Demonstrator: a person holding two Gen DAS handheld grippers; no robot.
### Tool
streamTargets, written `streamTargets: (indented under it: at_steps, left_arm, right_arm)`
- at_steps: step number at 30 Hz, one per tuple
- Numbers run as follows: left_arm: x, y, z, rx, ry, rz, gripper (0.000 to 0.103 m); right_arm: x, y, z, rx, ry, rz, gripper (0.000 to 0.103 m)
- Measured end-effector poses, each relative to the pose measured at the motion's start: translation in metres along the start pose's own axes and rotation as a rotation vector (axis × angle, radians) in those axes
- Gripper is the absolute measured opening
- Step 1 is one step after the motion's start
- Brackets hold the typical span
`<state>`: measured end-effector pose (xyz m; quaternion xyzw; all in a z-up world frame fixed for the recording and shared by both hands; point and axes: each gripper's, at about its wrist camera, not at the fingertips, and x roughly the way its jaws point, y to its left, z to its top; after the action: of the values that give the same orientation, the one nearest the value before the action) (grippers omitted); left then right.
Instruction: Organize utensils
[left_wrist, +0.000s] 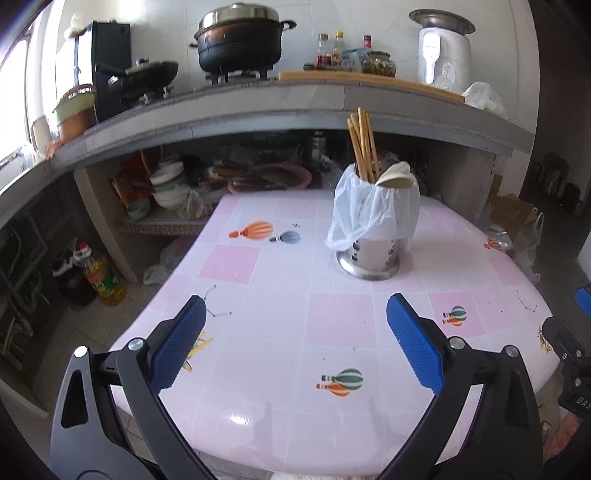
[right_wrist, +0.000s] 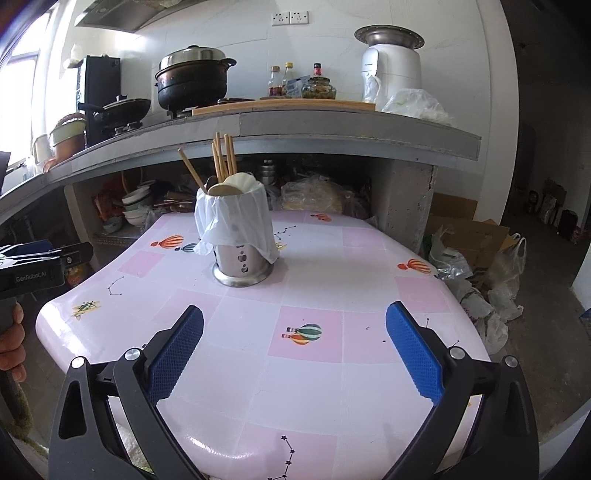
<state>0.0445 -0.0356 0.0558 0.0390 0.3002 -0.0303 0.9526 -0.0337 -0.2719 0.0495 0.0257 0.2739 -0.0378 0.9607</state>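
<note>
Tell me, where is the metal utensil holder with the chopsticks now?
The utensil holder stands upright on the pink table, toward its far side below the kitchen counter. A white plastic bag drapes over its rim.

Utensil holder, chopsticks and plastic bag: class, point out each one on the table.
utensil holder (right_wrist: 242, 264), right wrist view, bare perforated steel wall below the bag
chopsticks (left_wrist: 362, 147), left wrist view, middle of the upright wooden bundle
plastic bag (left_wrist: 360, 210), left wrist view, translucent front draped over the holder

Chopsticks (left_wrist: 364, 147) upright in bag-draped holder (left_wrist: 373, 236)
</note>
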Motion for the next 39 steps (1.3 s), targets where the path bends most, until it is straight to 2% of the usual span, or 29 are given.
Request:
streamTargets:
  at_steps: [5, 19, 39]
  left_arm:
    - [-0.007, -0.006, 0.003, 0.0, -0.02, 0.012, 0.095]
    - [0.003, -0.018, -0.005, -0.024, 0.029, -0.005, 0.095]
    - [0.004, -0.021, -0.003, -0.035, 0.016, 0.0, 0.095]
  right_arm:
    - [0.002, -0.006, 0.003, 0.035, 0.012, 0.006, 0.096]
    - [0.002, -0.003, 0.006, 0.02, 0.022, -0.01, 0.096]
    - [0.004, -0.005, 0.008, 0.034, 0.037, -0.007, 0.096]
